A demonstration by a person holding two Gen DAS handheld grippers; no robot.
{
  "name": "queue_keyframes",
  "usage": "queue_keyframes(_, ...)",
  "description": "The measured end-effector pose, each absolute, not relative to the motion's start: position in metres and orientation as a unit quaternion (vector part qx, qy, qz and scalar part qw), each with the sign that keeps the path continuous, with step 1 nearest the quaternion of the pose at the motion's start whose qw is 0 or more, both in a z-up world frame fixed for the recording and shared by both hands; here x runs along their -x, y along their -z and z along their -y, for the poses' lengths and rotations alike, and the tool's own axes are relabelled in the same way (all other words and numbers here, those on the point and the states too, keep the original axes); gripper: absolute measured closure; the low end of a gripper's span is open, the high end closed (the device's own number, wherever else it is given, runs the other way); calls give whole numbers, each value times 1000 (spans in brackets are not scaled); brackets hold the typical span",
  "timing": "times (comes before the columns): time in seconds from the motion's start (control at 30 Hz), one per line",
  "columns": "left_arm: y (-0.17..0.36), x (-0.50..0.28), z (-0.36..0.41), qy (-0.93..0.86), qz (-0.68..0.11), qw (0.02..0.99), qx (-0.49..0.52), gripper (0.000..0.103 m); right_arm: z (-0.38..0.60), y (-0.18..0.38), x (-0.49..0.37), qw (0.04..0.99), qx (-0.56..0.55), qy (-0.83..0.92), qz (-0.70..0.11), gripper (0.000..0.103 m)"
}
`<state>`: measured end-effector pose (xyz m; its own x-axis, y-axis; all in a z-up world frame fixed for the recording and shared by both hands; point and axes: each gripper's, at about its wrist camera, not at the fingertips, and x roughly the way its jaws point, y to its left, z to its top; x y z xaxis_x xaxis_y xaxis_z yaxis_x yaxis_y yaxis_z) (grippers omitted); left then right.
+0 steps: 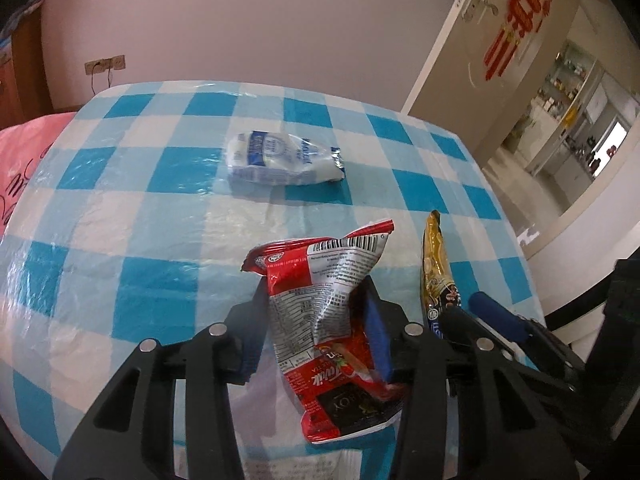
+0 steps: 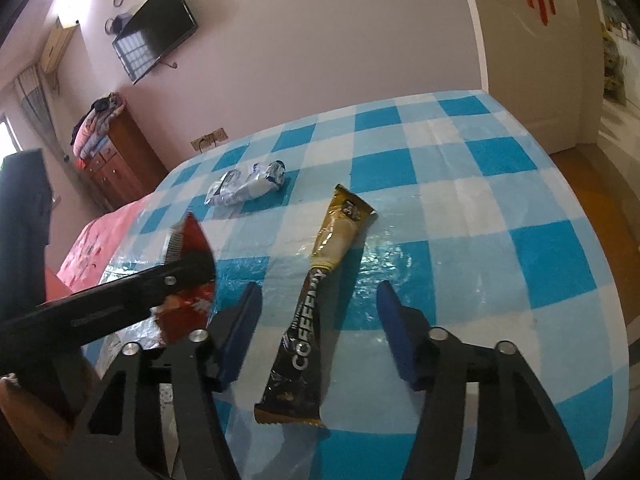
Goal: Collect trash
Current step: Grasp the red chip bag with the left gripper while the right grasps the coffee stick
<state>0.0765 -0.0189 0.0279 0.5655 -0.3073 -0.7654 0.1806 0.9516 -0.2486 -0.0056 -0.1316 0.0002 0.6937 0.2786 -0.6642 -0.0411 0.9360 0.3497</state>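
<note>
My left gripper is shut on a crumpled red and silver snack wrapper and holds it above the blue checked tablecloth. The wrapper also shows in the right wrist view. My right gripper is open, its jaws on either side of a gold and black coffee sachet lying flat on the cloth. The sachet shows in the left wrist view beside the wrapper. A crumpled white and blue wrapper lies farther back on the table; it also shows in the right wrist view.
The table's right edge drops to a wooden floor by a white door. A pink cloth lies at the table's left. A wooden cabinet and a wall TV stand behind.
</note>
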Motion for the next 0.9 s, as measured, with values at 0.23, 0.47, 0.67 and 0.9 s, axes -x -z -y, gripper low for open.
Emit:
queue_keyframes(0.23, -34, -69, -1, 139, -438, 884, 87, 58, 128, 4, -3, 902, -150, -84, -396, 54)
queue_keyframes(0.47, -39, -61, -18, 138, -430, 887, 97, 58, 123, 5, -4, 901, -136, -81, -404, 55)
queue_keyframes(0.67, -40, -54, -32, 140, -431, 886, 104, 58, 119, 6, -5, 902, -123, -71, -408, 68)
queue_keyframes(0.9, -42, -43, -50, 141, -428, 885, 113, 58, 111, 6, -6, 902, -103, -76, -412, 83)
